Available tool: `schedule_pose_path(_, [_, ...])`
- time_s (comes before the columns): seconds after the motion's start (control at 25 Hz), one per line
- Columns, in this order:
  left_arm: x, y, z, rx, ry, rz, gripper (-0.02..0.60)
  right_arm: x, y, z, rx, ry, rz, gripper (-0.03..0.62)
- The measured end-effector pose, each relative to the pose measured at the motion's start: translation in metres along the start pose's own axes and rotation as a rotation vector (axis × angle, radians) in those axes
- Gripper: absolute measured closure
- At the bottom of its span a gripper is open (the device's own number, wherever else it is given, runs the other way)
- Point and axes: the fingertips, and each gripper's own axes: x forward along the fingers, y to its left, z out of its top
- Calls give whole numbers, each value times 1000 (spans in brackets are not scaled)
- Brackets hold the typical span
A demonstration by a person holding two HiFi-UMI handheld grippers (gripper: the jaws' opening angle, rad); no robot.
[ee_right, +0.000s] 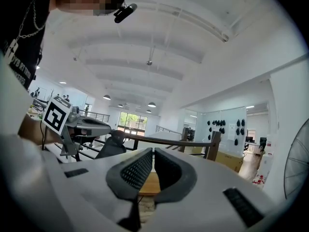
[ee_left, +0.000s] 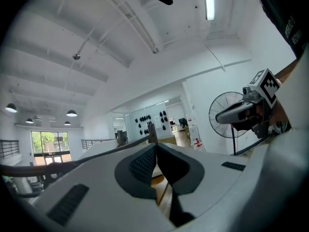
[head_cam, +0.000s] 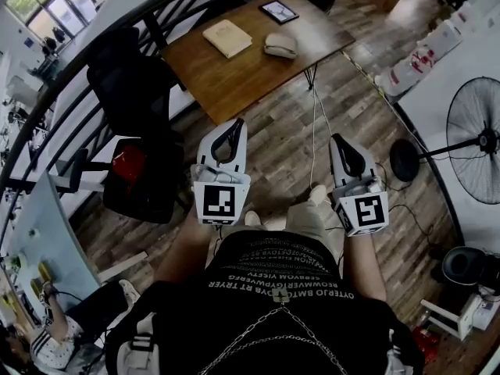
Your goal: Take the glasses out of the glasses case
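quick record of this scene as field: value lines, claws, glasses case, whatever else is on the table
left claw: shut, nothing in it, held in the air short of the table
right claw: shut, nothing in it, also in the air
glasses case: grey, looks closed, lying on the wooden table, untouched
other items: beige book beside the case; dark tablet farther back
task state: not begun

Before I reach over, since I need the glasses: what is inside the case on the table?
The grey glasses case lies shut on the wooden table; only its lid shows. Whatever is inside is covered.
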Motion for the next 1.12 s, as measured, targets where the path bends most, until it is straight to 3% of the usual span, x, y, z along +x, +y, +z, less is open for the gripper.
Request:
schedule_pose_path(0.36, [6, -2, 11, -52, -27, 15, 552, 4, -6, -15, 10, 22, 29, 572])
schedule_pose_path(0.52, [14, -5, 10, -37, -20, -2, 552, 15, -12, -21, 28, -3, 46, 537])
schedule_pose_path(0.72, [33, -6, 0, -78, 9, -36, 552, 33, -26, -27, 41, -12, 54, 510])
schedule_pose_path(1.12, [94, 7, -2, -70, 22, -18, 552, 82, -70, -30, 24, 6, 63, 497])
